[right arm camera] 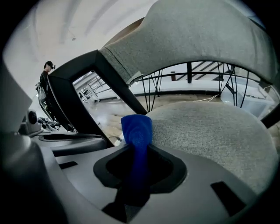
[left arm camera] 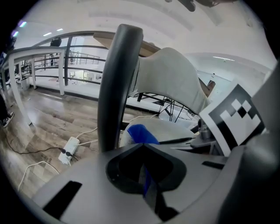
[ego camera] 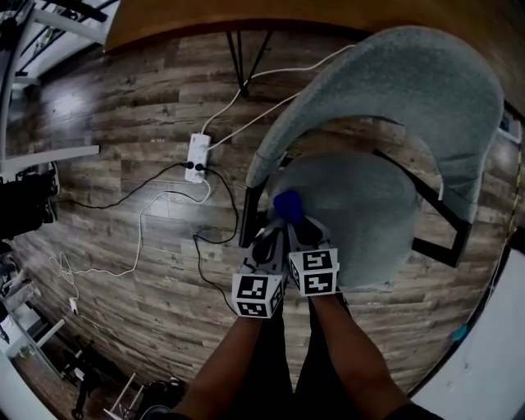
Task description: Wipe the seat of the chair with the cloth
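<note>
A wood-plank floor (ego camera: 123,107) fills the head view. On it, at about 10 o'clock from centre, lies a white power strip (ego camera: 197,156). White cables (ego camera: 221,112) run from it toward 12 o'clock, and a black cable (ego camera: 164,171) trails toward 9. At 12 o'clock a brown worktop (ego camera: 246,16) stands on thin black legs (ego camera: 244,61). A white rack (ego camera: 49,20) sits at 11 o'clock. In the right gripper view a person (right arm camera: 43,81) stands at 9 o'clock.

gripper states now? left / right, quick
Left gripper: shut, pinching a thin edge of the blue cloth.
Right gripper: shut on the blue cloth.
</note>
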